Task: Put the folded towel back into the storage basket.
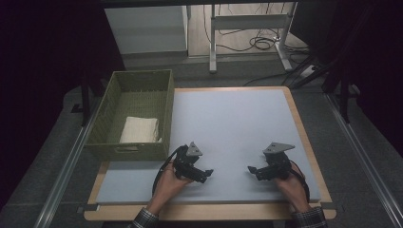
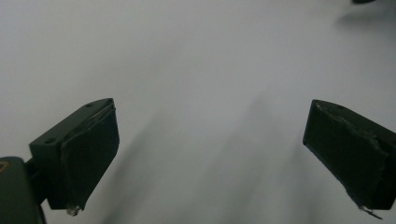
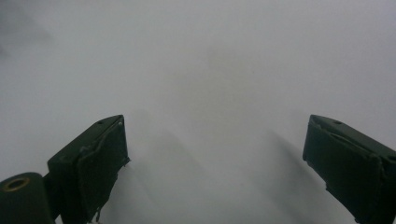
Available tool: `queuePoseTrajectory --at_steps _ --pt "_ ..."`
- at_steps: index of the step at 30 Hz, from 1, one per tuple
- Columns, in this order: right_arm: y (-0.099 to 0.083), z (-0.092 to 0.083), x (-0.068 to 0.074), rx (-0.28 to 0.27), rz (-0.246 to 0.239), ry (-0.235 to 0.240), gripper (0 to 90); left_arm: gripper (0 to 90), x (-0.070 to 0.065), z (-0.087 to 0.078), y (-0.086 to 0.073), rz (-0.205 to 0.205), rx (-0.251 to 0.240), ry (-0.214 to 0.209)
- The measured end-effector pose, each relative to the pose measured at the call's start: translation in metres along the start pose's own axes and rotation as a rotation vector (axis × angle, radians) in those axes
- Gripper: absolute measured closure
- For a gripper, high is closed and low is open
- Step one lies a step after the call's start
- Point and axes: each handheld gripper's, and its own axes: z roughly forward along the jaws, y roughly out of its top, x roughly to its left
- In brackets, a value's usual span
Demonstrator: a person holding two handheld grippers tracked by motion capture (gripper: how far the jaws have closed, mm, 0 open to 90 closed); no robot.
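Held in the left hand (image 1: 167, 186): the left gripper (image 1: 207, 175), low over the near part of the grey mat (image 1: 233, 118), pointing to the right and a little toward the person. Jaws wide apart in the left gripper view (image 2: 210, 158), with nothing between them but bare mat.

Held in the right hand (image 1: 292, 187): the right gripper (image 1: 252, 170), also low over the near part of the mat, pointing to the left, toward the other one. Jaws wide apart here too in the right gripper view (image 3: 215, 163), again with nothing gripped. Well apart from each other, tip facing tip.

At the left edge of the table (image 1: 306, 142), just beside the mat: a green woven basket (image 1: 110, 90), long axis running away from the person, with a handle slot (image 1: 126, 148) in its near wall. Just to the left of the left gripper and farther away, not touching it.

Inside the basket, in its near half and close to the right wall: a folded cream cloth (image 1: 139, 129), lying flat. Long axis from near to far, same as the basket, far end leaning slightly to the right. Untouched by both grippers.

At the bottom edge: checked sleeves (image 1: 142, 219).
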Motion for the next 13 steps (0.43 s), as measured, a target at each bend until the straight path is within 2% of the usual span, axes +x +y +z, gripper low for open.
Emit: queuePoseTrajectory --at_steps 3,13 --pt "-0.0032 0.0043 0.0014 0.017 -0.008 -0.011 6.7 3.0 0.0007 0.0050 -0.0063 0.012 0.003 0.023" --pt "-0.0038 0.0051 0.0018 0.020 -0.008 -0.012 6.4 2.0 -0.0005 0.0062 -0.0070 0.019 0.004 0.029"
